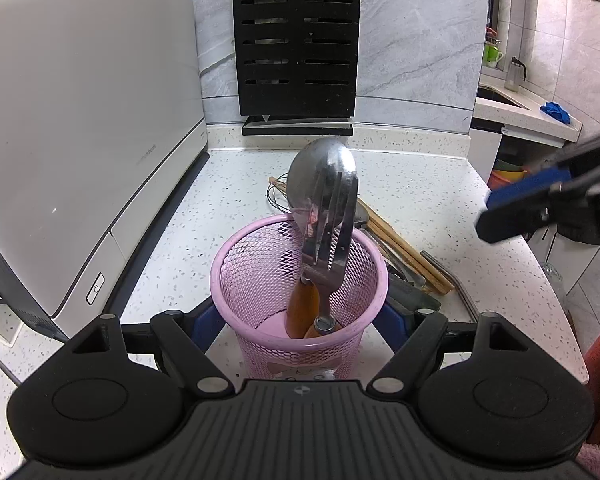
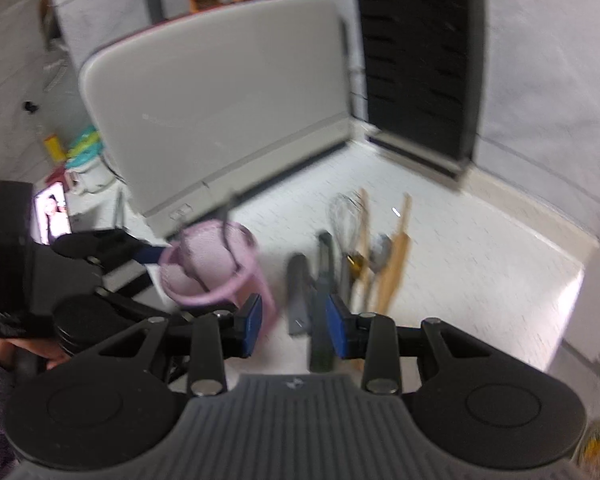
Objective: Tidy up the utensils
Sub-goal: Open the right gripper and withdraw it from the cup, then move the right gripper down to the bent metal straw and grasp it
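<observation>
The left gripper has its jaws clamped on both sides of the pink basket, which stands on the desk with a fork and a spoon already inside, so it should hold the basket steady. The right gripper has its jaws apart with nothing in them, above the utensils lying just right of the basket. I think it should drop straight onto one handle; there is open room to the far right, but the white machine crowds the left.

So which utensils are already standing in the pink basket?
The fork and big spoon, upright in the pink basket; the whisk and wooden utensils lie on the counter.
</observation>
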A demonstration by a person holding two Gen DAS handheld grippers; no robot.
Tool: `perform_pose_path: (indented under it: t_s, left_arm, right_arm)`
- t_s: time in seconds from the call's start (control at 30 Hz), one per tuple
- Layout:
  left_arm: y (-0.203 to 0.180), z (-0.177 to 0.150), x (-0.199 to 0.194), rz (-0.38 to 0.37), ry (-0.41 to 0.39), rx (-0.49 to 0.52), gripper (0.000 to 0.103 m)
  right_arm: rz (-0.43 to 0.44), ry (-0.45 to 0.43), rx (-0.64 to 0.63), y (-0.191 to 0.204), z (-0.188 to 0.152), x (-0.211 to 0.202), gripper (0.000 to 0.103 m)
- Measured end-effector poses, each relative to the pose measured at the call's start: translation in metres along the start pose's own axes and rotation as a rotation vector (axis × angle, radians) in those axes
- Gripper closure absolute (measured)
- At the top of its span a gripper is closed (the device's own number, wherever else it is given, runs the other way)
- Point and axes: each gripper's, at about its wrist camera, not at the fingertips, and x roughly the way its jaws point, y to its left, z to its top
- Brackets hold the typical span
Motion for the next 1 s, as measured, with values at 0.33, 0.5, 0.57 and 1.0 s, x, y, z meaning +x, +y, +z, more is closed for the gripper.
perform_pose_path:
  t_s: [0.33,0.5,0.57,1.0]
  left_arm:
    - [-0.001,-0.003,-0.001,-0.002,0.003,0.003,0.012]
    - [-0.002,-0.003,-0.001,-0.002,0.005,0.006,0.012]
    - [-0.003,-0.004,-0.003,-0.003,0.006,0.007,0.012]
    - [-0.004,-0.003,-0.002,-0.010,0.010,0.011,0.012]
  right_arm:
    - [-0.091,0.167,0.147,-0.029,-0.026,0.019,0.068]
    - [-0.122,0.224,0.142,-0.030,-0.038,0.027,0.068]
    - [-0.128,0.247,0.140,-0.029,-0.041,0.029,0.068]
    - [-0.161,0.364,0.135,-0.027,-0.046,0.051,0.068]
